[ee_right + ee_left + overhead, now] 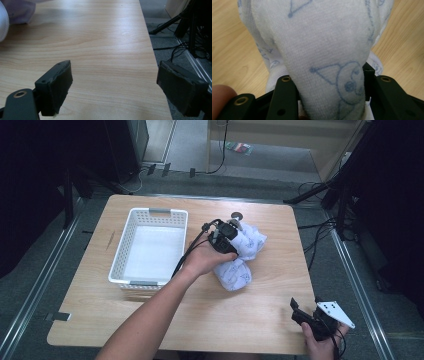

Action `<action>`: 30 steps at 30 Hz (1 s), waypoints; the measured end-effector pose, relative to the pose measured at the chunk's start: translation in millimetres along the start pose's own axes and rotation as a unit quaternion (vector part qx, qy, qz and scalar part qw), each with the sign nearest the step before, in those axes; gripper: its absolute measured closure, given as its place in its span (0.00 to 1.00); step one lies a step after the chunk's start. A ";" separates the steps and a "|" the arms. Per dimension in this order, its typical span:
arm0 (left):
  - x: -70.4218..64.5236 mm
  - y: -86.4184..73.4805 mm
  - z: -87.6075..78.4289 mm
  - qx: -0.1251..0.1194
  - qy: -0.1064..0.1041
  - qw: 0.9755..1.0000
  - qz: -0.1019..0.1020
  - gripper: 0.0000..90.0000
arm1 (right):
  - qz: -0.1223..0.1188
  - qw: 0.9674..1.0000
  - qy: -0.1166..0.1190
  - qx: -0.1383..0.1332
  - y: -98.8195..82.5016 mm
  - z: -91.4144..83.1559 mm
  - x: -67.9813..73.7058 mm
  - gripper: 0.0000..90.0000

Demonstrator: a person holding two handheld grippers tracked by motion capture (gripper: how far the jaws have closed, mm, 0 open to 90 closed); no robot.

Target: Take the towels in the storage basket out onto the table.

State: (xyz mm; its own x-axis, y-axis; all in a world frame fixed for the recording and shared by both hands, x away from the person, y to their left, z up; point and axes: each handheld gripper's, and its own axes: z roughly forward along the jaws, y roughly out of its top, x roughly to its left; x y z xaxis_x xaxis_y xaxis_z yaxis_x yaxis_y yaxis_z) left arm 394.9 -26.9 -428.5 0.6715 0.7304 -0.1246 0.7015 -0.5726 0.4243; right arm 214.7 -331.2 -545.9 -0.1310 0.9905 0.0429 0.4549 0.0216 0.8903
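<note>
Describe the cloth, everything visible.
The cloth is white terry-like fabric printed with pale blue line drawings, bunched in a crumpled heap on the wooden table, right of the white basket. The left gripper is shut on a fold of it, black fingers pressing both sides.

1 white basket [131, 232], 1 printed cloth [240, 260], 2 grippers, 1 table [260, 305]

A recording lab: floor cables [320, 227], stand legs [310, 195], bare table [280, 285].

White towel [322, 50] with blue cartoon print, pinched between black tongs [329, 82], wooden table [234, 50] beneath
</note>
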 end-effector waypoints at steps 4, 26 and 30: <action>-3.2 -1.4 7.7 0.001 -0.012 1.000 0.004 0.51 | 0.000 1.000 0.000 0.000 0.0 0.0 0.0 0.15; 31.0 -27.3 -50.6 -0.050 0.003 0.999 -0.021 0.00 | -0.002 1.000 -0.002 0.001 0.1 0.6 0.3 0.15; 46.6 -38.5 -63.5 -0.055 0.018 0.998 -0.032 0.00 | -0.004 1.000 -0.003 0.002 0.2 0.8 0.2 0.15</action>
State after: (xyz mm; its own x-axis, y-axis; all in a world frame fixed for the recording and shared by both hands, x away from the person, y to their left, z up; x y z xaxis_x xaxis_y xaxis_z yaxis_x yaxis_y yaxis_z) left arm 384.1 52.9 -393.7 0.6155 0.7784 -0.1235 0.7112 -0.4810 0.5127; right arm 215.4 -330.8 -546.1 -0.1290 0.9911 0.0335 0.4570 0.0294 0.8890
